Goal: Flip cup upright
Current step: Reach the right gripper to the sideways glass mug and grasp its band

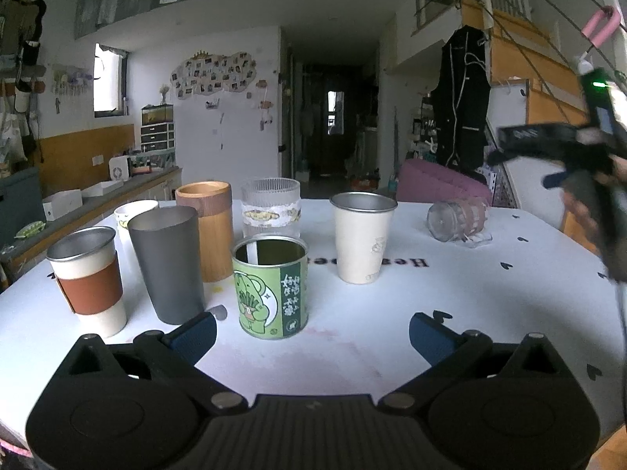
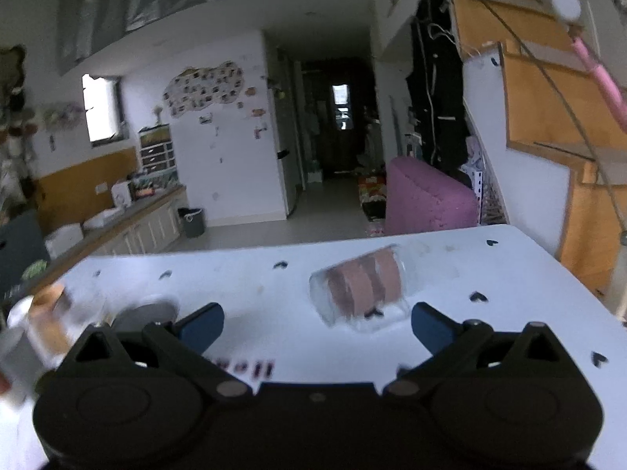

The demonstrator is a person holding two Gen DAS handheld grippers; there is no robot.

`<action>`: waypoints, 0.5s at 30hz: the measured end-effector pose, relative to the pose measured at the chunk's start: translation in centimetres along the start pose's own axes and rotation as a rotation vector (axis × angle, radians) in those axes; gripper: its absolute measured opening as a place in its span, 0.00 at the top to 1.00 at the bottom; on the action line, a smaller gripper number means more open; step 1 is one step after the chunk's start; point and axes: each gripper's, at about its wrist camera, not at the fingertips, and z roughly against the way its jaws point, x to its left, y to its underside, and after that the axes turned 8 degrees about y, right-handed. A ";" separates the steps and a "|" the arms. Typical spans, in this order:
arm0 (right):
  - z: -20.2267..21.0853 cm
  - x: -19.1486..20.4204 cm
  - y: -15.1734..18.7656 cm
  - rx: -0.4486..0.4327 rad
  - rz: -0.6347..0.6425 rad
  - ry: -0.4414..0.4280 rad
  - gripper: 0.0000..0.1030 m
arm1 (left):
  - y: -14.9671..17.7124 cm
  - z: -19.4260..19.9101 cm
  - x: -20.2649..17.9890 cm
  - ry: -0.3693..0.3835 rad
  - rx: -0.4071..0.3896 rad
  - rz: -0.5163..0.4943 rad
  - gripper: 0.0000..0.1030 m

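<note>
Glass cup [image 2: 358, 288], pink-banded, is lying on its side near the tabletop's [image 2: 490, 274] far right edge, untouched and not yet flipped. Right gripper [image 2: 317, 323] is hovering above it, jaws spread wide and holding nothing; the view is blurring. Left gripper [image 1: 312, 333] is idling near the front edge, jaws likewise wide and empty, facing a green tin [image 1: 270, 286] among upright cups. Grasp, lift and righting are all remaining, seemingly.
</note>
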 end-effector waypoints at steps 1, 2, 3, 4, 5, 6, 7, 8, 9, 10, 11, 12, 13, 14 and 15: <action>-1.2 0.0 -0.7 0.000 -0.020 0.013 0.00 | 0.0 0.0 0.2 0.003 0.000 0.002 0.00; -2.5 -0.1 -1.4 0.003 -0.040 0.020 0.00 | 0.1 -0.1 0.4 0.005 0.003 0.004 0.00; -4.0 -0.1 -2.0 0.014 -0.068 0.026 0.00 | 0.0 -0.4 0.5 0.005 0.006 0.005 0.00; -5.4 -0.4 -2.5 0.033 -0.103 0.029 0.01 | 0.0 -0.6 0.7 0.003 0.008 0.009 0.00; -6.8 -0.7 -2.9 0.060 -0.147 0.028 0.02 | 0.0 -0.8 0.9 -0.002 0.011 0.013 0.00; -8.1 -0.9 -3.1 0.086 -0.192 0.025 0.04 | 0.0 -0.9 1.2 -0.008 0.014 0.020 0.00; -9.6 -1.3 -3.3 0.122 -0.251 0.021 0.05 | 0.0 -0.9 1.5 -0.014 0.018 0.030 0.00; -10.9 -1.6 -3.4 0.150 -0.297 0.020 0.07 | 0.0 -1.1 1.8 -0.020 0.021 0.042 0.00; -12.3 -1.8 -3.4 0.182 -0.341 0.027 0.10 | 0.1 -1.1 2.2 -0.027 0.025 0.054 0.00; -13.5 -1.9 -3.3 0.201 -0.374 0.039 0.11 | 0.1 -1.2 2.5 -0.038 0.032 0.062 0.00; -14.8 -2.0 -3.3 0.215 -0.407 0.056 0.11 | 0.0 -1.2 2.7 -0.049 0.037 0.065 0.00; -16.1 -2.1 -3.2 0.231 -0.438 0.073 0.12 | 0.0 -1.1 3.1 -0.060 0.040 0.065 0.00; -17.2 -2.3 -3.0 0.251 -0.465 0.092 0.12 | -0.1 -1.0 3.4 -0.072 0.040 0.065 0.00; -18.5 -2.5 -2.6 0.283 -0.496 0.118 0.13 | -0.1 -0.9 3.7 -0.087 0.039 0.069 0.00; -19.6 -2.5 -2.3 0.314 -0.523 0.141 0.15 | -0.1 -0.8 4.1 -0.103 0.039 0.078 0.00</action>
